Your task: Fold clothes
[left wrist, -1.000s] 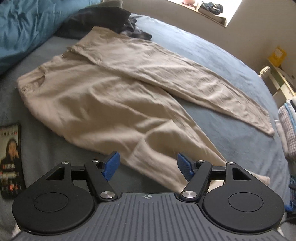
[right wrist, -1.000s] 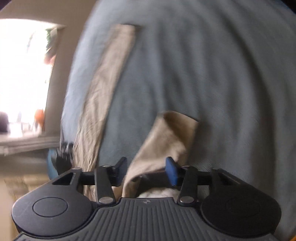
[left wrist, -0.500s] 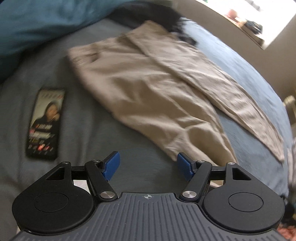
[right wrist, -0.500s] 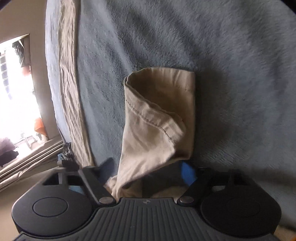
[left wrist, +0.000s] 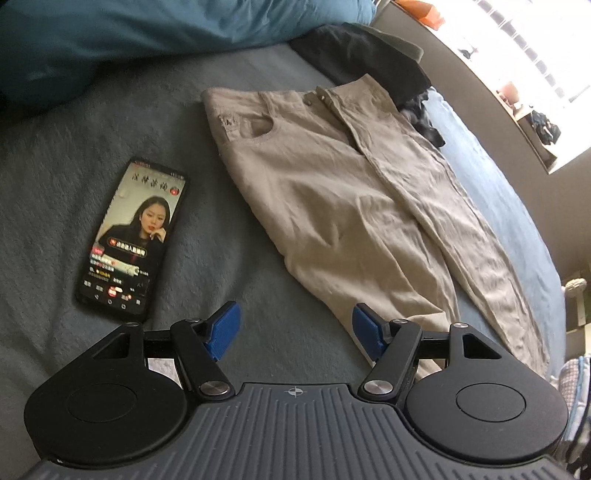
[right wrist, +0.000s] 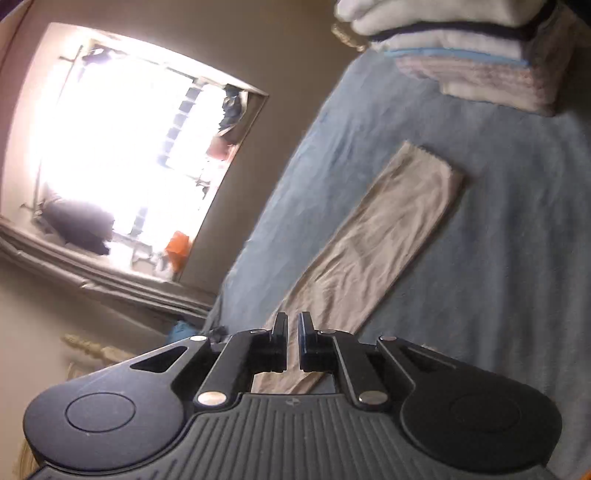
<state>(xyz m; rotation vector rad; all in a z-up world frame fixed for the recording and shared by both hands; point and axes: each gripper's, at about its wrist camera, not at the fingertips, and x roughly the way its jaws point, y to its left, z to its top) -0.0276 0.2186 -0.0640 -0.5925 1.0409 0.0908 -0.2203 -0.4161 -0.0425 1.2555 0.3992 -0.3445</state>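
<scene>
Trousers [left wrist: 343, 206]: beige pair, spread flat on the bed [left wrist: 221, 266]. We see the waistband up toward the pillow end and the two legs running off toward the foot end, a bit rumpled.
Trouser leg [right wrist: 373, 254]: from our right camera one leg lies flat on the blue-grey cover, its hem pointing at the towel stack, and its near part runs under the gripper.
Left gripper [left wrist: 295, 325]: jaws spread wide, nothing between the blue pads. We've got it hovering over bare cover, with the right pad just beside the near edge of the trousers, not touching as far as we can tell.
Right gripper [right wrist: 293, 332]: jaws closing, only a thin slit left between them. We can't see any cloth pinched in there; the leg sits below and behind the fingers.
Phone [left wrist: 133, 236]: lying face up on the bed, screen lit, beside the trousers on the side away from the window, well clear of the fabric.
Duvet [left wrist: 147, 33]: teal, bunched along the head end.
Dark clothes [left wrist: 369, 55]: heap at the head end, touching the waistband corner.
Folded towels [right wrist: 472, 62]: neat stack near the foot end, apart from the hem.
Window [right wrist: 122, 147]: bright, past the far side of the bed.
</scene>
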